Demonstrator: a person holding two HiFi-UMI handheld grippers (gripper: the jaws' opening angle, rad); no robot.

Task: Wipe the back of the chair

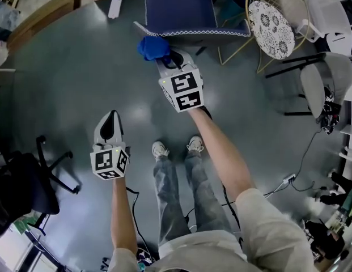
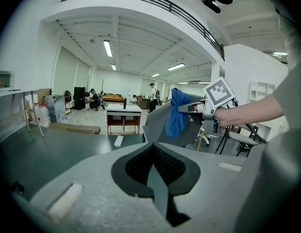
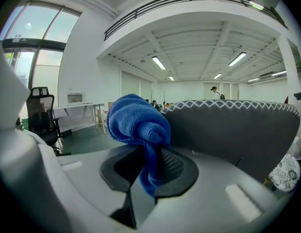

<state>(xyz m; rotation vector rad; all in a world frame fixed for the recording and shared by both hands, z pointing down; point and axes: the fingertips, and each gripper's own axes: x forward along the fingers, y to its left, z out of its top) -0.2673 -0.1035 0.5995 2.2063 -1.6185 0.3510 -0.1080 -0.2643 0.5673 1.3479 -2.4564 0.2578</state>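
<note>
Chair back [image 3: 228, 130]: upright straight ahead of the person, dark, with a white zigzag trim along its top edge; its rear face is turned toward the grippers.
Cloth [image 3: 138, 120]: blue, bunched, held at the left end of the back near the top edge; contact with the back cannot be confirmed.
Right gripper [image 3: 155, 164]: jaws are clamped on the cloth's lower fold.
Left gripper [image 2: 152, 152]: jaws are closed together with nothing between them; it is held low and well apart from the chair.
Progress: no wiped trace can be made out; the pass is judged to be at its start, with the full width of the back left to do.
Edges: the trimmed top edge and left end are nearest the cloth.
Open room: bare floor [image 1: 79, 67] is seen to the left; a wire chair [image 1: 271, 27] stands near the right end, so a rightward sweep is judged tighter.
</note>
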